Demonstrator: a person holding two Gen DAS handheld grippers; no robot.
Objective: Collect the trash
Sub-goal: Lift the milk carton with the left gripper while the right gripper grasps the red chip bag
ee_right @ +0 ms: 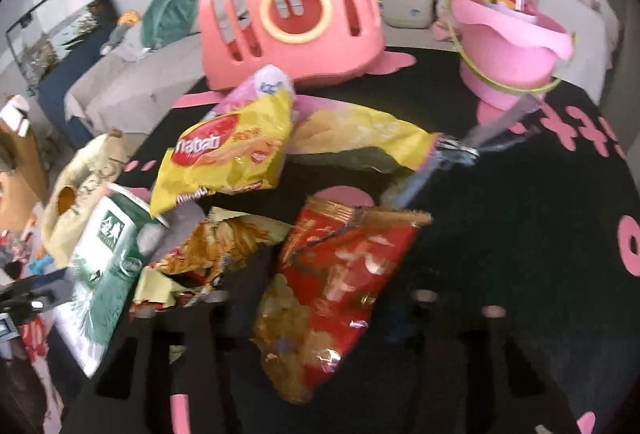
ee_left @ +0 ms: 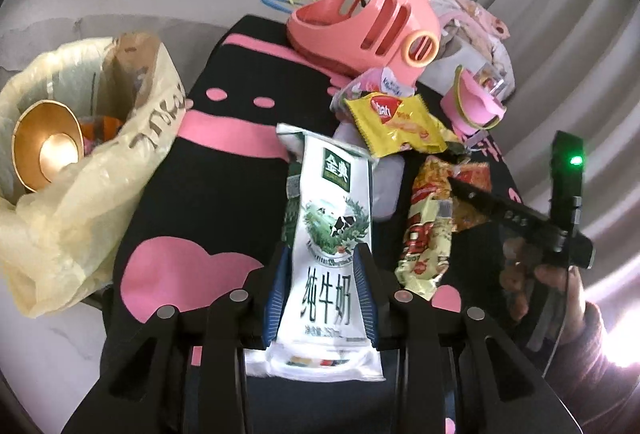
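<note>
- The milk carton (ee_left: pixel 326 234) bears a green panel near its top with the Chinese characters 金典, and large green characters 纯牛奶 lower down; a small line beneath them is too fine to read fully.
- The yellow wafer wrapper (ee_left: pixel 394 122) carries a red emblem with white lettering, read as "nabati" in the right wrist view (ee_right: pixel 224 154).
- The pale plastic bag (ee_left: pixel 100 162) has dark printed lettering along its edge, not legible.
- The red snack bag (ee_right: pixel 340 274) shows print too blurred to read.
</note>
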